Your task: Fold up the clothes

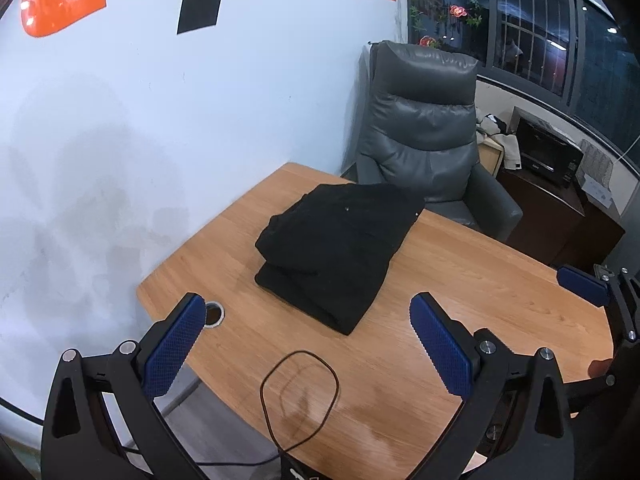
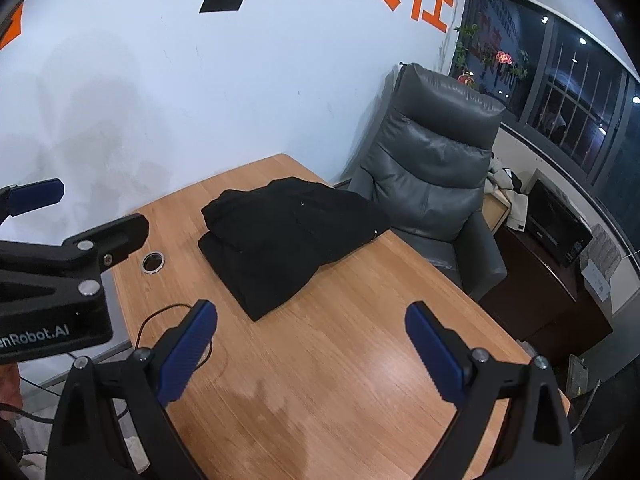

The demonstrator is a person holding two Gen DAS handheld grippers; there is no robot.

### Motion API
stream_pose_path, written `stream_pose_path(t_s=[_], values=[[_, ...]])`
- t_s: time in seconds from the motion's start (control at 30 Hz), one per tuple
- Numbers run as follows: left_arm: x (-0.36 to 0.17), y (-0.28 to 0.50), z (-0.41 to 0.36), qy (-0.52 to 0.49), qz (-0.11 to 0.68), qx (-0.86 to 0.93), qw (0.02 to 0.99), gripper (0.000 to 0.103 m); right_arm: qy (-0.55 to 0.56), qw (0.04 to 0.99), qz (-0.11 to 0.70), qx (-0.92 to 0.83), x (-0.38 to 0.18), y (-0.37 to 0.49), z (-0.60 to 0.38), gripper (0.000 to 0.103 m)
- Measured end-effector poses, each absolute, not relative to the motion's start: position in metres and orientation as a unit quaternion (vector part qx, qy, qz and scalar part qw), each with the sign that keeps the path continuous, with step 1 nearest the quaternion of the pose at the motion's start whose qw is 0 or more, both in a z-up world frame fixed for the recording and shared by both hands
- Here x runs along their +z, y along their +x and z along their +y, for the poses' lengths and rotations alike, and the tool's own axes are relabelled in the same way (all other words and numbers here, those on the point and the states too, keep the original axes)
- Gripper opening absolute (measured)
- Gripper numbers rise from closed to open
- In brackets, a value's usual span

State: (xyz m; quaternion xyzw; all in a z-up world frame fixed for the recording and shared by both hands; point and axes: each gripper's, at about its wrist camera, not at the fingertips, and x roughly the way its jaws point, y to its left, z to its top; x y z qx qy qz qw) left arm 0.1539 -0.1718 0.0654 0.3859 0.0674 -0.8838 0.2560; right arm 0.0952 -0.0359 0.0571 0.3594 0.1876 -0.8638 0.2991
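A black garment [image 1: 336, 252] lies folded in a thick stack on the far half of the wooden table [image 1: 460, 312]; the right wrist view shows the same garment [image 2: 288, 236] near the table's back corner. My left gripper [image 1: 304, 344] hangs open above the near table edge, short of the garment, nothing between its blue pads [image 1: 172, 352]. My right gripper [image 2: 312, 348] is open too, raised over the bare table [image 2: 360, 360] in front of the garment. The left gripper's body [image 2: 60, 280] shows at the left of the right wrist view.
A grey leather armchair [image 1: 424, 136] stands behind the table against the white wall. A round cable hole [image 1: 214, 314] sits at the table's left edge, and a thin dark cord loop [image 1: 300, 392] lies near the front. A dark cabinet with a black appliance [image 1: 548, 156] is at the right.
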Motion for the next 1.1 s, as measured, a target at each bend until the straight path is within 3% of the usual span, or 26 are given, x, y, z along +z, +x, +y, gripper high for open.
stream_pose_path(t_s=[1.1], values=[[0.051,0.140,-0.177,0.399,0.072,-0.876,0.261,0.103,0.368,0.293,0.206,-0.858,0.038,0.087,-0.045,0.098]])
